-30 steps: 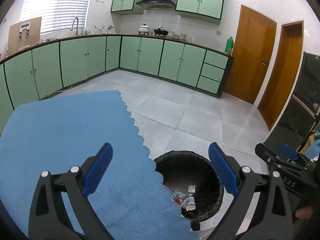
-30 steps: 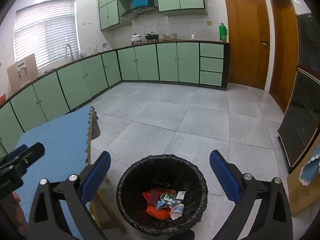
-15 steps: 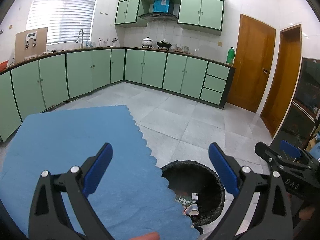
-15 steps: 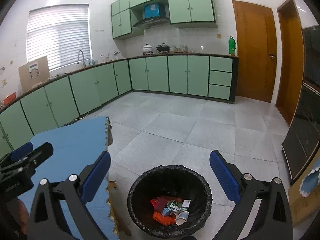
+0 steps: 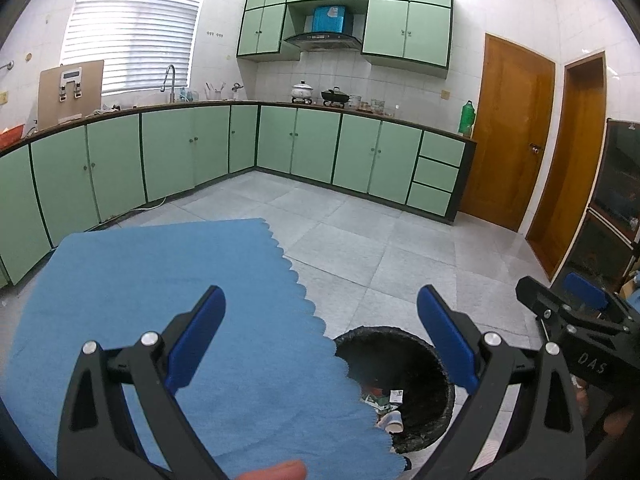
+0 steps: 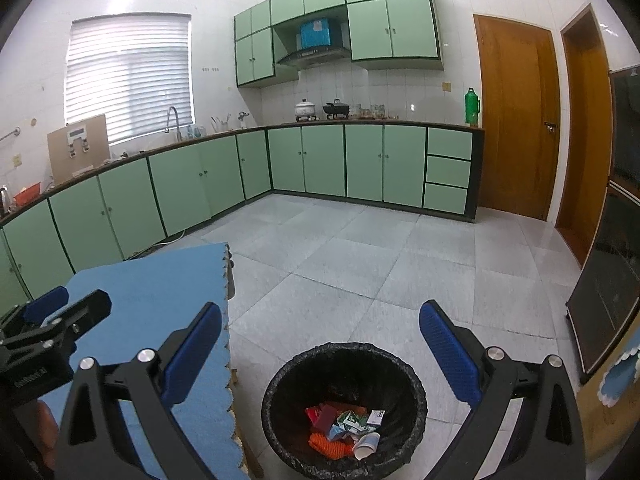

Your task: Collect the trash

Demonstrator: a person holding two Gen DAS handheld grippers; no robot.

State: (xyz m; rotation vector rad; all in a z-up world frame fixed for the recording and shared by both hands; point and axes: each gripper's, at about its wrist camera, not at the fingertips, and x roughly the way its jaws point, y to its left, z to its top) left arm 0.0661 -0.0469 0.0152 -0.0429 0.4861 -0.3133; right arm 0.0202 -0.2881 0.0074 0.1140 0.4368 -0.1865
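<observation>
A black-lined trash bin (image 6: 344, 364) stands on the floor beside the table and holds several bits of trash (image 6: 344, 428): wrappers, an orange piece and a white paper cup. In the left wrist view the bin (image 5: 400, 364) shows past the cloth's scalloped edge. My right gripper (image 6: 320, 344) hangs open above the bin with nothing in it. My left gripper (image 5: 320, 336) is open and empty over the blue tablecloth (image 5: 160, 304). Each gripper also appears in the other's view: the right gripper (image 5: 576, 312) at the right edge, the left gripper (image 6: 52, 320) at the left.
Green cabinets (image 6: 320, 160) line the far walls, with a sink tap (image 5: 170, 80), pots and a green bottle (image 6: 472, 106) on the counter. Two wooden doors (image 5: 508, 128) stand at the right. A dark glass-fronted cabinet (image 6: 616, 264) is at far right. Grey tiled floor (image 6: 360, 252) lies open beyond the bin.
Both grippers have tilted and lifted upward, so the bin and cloth sit lower in each view and more wall shows. Both stay open and empty.
</observation>
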